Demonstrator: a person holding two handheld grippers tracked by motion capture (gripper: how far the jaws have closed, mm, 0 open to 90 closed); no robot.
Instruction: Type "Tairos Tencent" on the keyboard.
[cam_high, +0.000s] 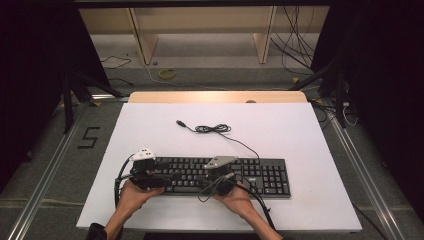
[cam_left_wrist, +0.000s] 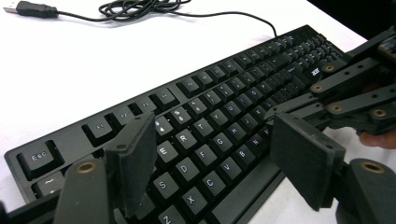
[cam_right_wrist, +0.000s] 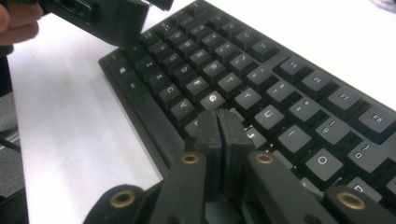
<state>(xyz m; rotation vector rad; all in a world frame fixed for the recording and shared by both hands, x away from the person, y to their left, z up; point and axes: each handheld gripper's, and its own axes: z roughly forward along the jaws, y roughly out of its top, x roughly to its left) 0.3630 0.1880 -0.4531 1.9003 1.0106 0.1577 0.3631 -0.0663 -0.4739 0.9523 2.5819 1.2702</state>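
A black keyboard (cam_high: 260, 175) lies along the front of the white table top (cam_high: 280, 130). Its cable (cam_high: 212, 129) runs back in a loose coil to a USB plug (cam_high: 180, 122). My left gripper (cam_high: 159, 175) hovers over the keyboard's left end with its jaws wide open and nothing between them. In the left gripper view its pads (cam_left_wrist: 133, 163) straddle the letter keys (cam_left_wrist: 219, 74), with the right gripper (cam_left_wrist: 299, 105) at the right. My right gripper (cam_right_wrist: 218, 116) is shut on nothing, its tip just over the keys near G and H (cam_right_wrist: 261, 70). The left gripper (cam_right_wrist: 116, 23) appears at the upper left there.
The coiled cable (cam_left_wrist: 135, 7) and plug (cam_left_wrist: 28, 8) lie on the table behind the keyboard. A wooden strip (cam_high: 217, 97) borders the far edge. Metal rails (cam_high: 45, 170) flank the table, and loose cables (cam_high: 295, 45) lie on the floor beyond.
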